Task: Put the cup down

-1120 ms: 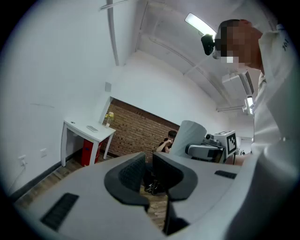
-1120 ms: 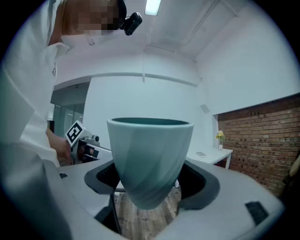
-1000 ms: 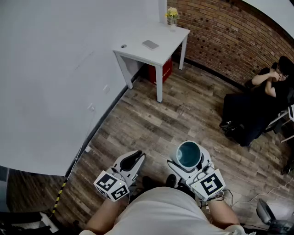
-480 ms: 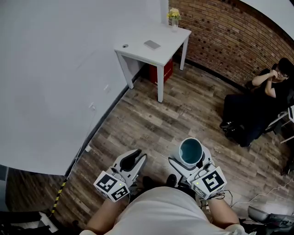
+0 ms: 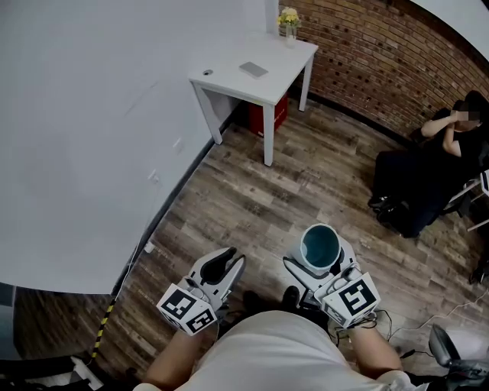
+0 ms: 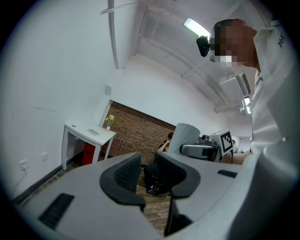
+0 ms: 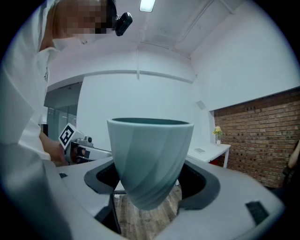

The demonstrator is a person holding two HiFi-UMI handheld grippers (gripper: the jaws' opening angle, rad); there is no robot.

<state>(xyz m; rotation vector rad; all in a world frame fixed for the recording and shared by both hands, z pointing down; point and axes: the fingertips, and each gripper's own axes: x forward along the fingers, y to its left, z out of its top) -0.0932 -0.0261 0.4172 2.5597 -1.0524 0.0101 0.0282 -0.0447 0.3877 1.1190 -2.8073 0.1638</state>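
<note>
A pale teal cup [image 5: 319, 246] stands upright between the jaws of my right gripper [image 5: 321, 258], which is shut on its lower body. It is held above the wooden floor. In the right gripper view the cup [image 7: 150, 159] fills the centre, with a black pad pressed against each side. My left gripper [image 5: 221, 265] is held level beside it, to the left. Its jaws [image 6: 149, 176] stand a narrow gap apart with nothing between them. The cup [image 6: 185, 138] also shows in the left gripper view, at the right.
A white table [image 5: 229, 82] stands against the white wall ahead, carrying a small vase of flowers [image 5: 288, 21] and a flat grey object [image 5: 253, 69]. A red box [image 5: 272, 116] sits under it. A person [image 5: 432, 172] sits at the right by the brick wall [image 5: 382, 53].
The right gripper and the cup have drifted slightly right and toward me. The left gripper has hardly moved. The table sits a little higher in view.
</note>
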